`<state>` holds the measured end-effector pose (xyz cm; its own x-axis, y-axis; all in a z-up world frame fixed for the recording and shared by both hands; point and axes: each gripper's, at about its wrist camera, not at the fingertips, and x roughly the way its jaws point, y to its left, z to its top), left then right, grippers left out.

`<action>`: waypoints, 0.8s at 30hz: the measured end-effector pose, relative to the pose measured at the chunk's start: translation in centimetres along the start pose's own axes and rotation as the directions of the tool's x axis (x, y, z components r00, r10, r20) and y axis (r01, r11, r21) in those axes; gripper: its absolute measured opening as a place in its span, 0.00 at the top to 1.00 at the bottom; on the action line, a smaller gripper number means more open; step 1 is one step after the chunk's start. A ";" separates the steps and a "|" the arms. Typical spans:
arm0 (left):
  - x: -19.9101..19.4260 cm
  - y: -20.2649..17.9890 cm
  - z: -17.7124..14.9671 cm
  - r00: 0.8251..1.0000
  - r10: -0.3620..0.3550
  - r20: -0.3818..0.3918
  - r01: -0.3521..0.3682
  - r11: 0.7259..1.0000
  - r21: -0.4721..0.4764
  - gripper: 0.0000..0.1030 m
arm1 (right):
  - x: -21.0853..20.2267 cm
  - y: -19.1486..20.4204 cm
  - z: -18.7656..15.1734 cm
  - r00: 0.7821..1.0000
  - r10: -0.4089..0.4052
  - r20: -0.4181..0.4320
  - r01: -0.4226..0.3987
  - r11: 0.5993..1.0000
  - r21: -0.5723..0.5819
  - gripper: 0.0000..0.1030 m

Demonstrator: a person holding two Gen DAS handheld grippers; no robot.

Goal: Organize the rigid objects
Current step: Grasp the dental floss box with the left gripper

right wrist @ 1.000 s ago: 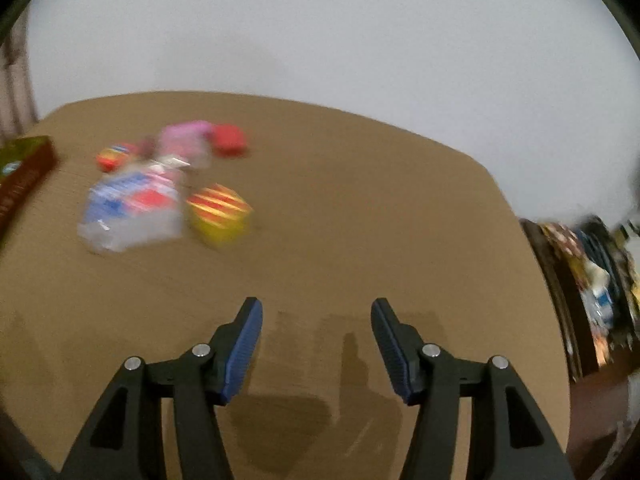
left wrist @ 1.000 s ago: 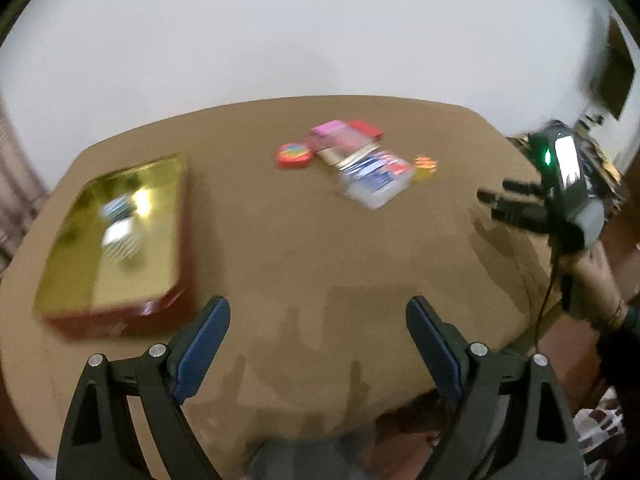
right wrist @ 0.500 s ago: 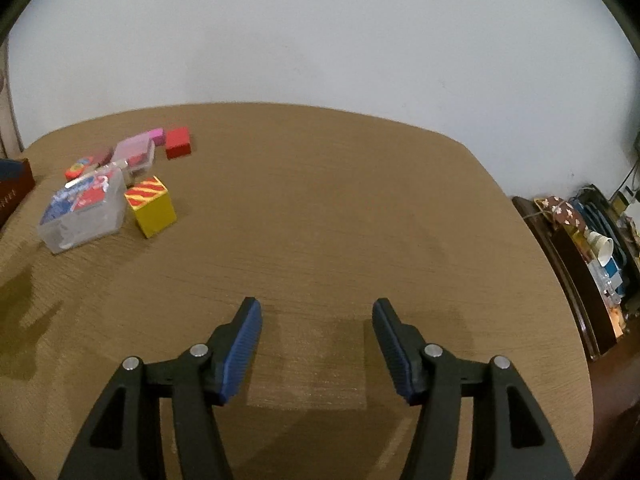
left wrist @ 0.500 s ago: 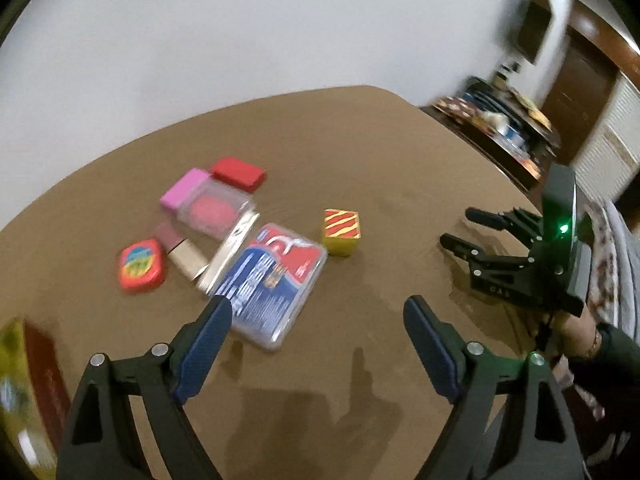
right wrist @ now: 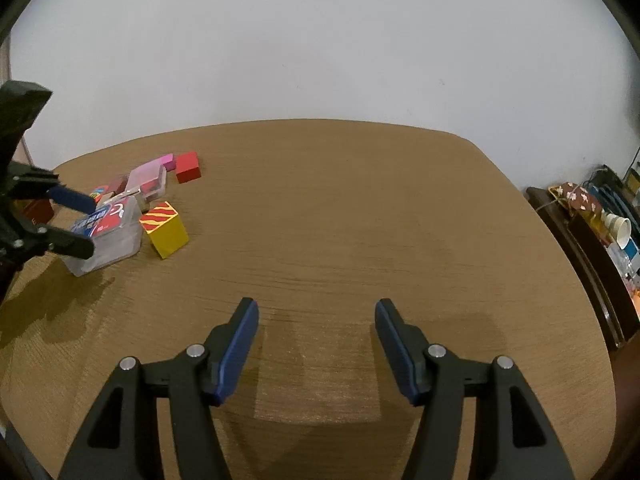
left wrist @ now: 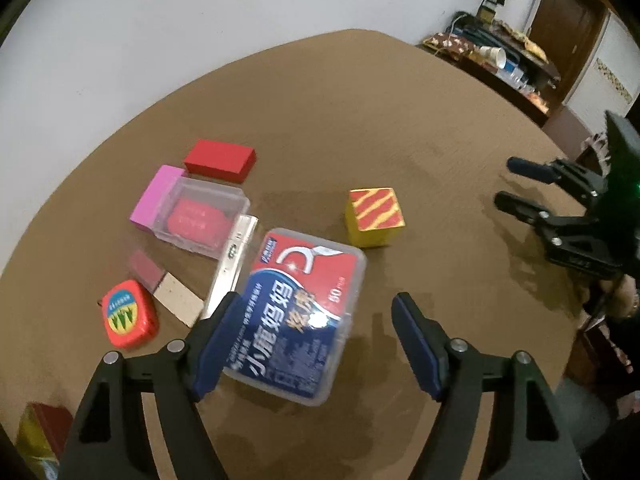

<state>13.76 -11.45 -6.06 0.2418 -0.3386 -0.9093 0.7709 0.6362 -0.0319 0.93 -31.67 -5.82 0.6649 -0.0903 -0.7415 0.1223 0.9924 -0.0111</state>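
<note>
My left gripper is open, its fingers on either side of a clear plastic box with a red and blue label, close above it. Beside it lie a yellow cube with red stripes, a red block, a pink block, a clear box with a red item, a metal strip, a tan block and a red tape measure. My right gripper is open and empty over bare table. The same pile shows at its left with the labelled box and the cube.
The corner of a gold and red tin shows at the lower left in the left wrist view. The round brown table ends at the right, where a cluttered dark sideboard stands. A white wall is behind.
My left gripper swung right from the gold tin to the pile and came down over the labelled box. My right gripper stayed open and hardly moved.
</note>
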 end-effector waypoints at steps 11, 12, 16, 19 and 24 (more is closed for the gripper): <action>3.1 -0.7 -0.3 0.991 -0.036 -0.126 0.046 0.996 0.072 0.41 | -0.1 -0.3 0.1 1.000 0.007 -0.008 -0.007 1.000 0.005 0.39; 3.0 -0.3 -0.2 0.992 -0.051 -0.114 0.057 0.997 0.045 0.44 | -0.1 -0.3 0.1 1.000 0.007 -0.009 -0.007 1.000 0.004 0.39; 2.7 2.2 -0.4 0.985 -0.166 -0.043 0.160 0.980 -0.120 0.45 | -0.1 -0.4 0.1 1.000 0.002 -0.009 -0.002 1.000 0.006 0.39; 2.4 3.8 -0.9 0.975 -0.224 0.002 0.219 0.953 -0.209 0.45 | -0.1 -0.4 0.2 1.000 -0.003 -0.011 0.003 1.000 0.007 0.39; 0.7 2.3 -3.1 0.995 -0.085 0.051 0.094 0.972 -0.214 0.45 | 0.2 -0.5 0.2 1.000 -0.015 -0.019 0.015 1.000 0.017 0.39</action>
<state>13.92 -8.05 -8.05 0.2052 -0.4262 -0.8811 0.6462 0.7351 -0.2051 1.11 -32.22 -5.86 0.6487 -0.1031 -0.7540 0.1449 0.9894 -0.0106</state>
